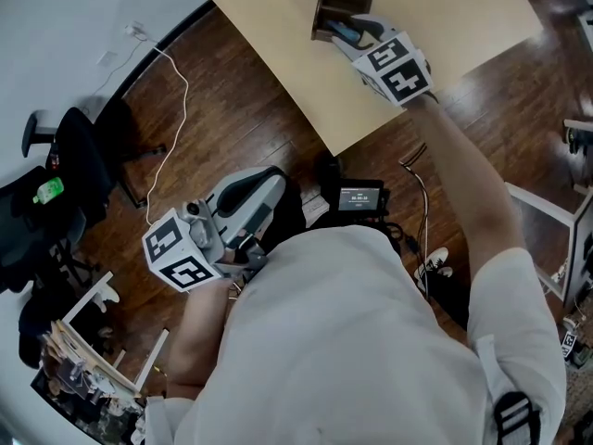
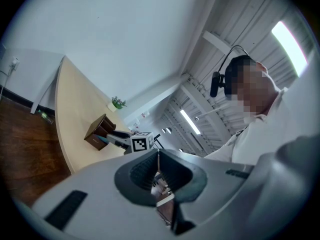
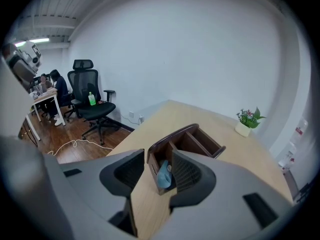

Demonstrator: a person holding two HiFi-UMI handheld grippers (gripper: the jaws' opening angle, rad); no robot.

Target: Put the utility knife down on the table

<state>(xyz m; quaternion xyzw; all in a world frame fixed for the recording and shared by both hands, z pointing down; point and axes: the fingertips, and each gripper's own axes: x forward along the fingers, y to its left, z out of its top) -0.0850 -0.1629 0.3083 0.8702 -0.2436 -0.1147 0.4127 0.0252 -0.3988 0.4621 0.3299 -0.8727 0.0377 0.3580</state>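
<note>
Utility knife [image 3: 163, 174] wasn't on the tabletop [image 3: 215, 115] yet. It stood as a blue-grey body in the near compartment of the dark wood organiser [image 3: 192, 136], which sat close to the tabletop's edge. Only its upper part showed, so I couldn't tell blade end from butt end.

R gripper [image 3: 157, 155] hung over that compartment, angled down, jaws spread wide w/ the knife in the gap btwn them. Pads weren't touching it, so nothing was held. L gripper [image 2: 158, 159] was parked low by the person's body, well apart from the tabletop, jaws pressed together and empty.

Handling, as a guess: knife prob. light and rigid w/ a smooth casing, so it could slip or twist in a shallow pinch. Best hold is likely across the flat sides of the exposed upper body, pads going as deep as the compartment walls allow. The slot looked narrow, so one jaw might catch the organiser's wall. The organiser looked light enough to lift or tip if the knife jammed on the way out. Blade state unknown, so treat the hidden end as sharp.

Counts:
- 1 knife
- 1 organiser, at least 3 compartments visible
- 2 grippers
- 1 tabletop
- 1 small potted plant [image 3: 248, 120] at the far side
- 1 black office chair [image 3: 89, 96] off to the side, w/ 1 green bottle [image 3: 92, 99] on it
</note>
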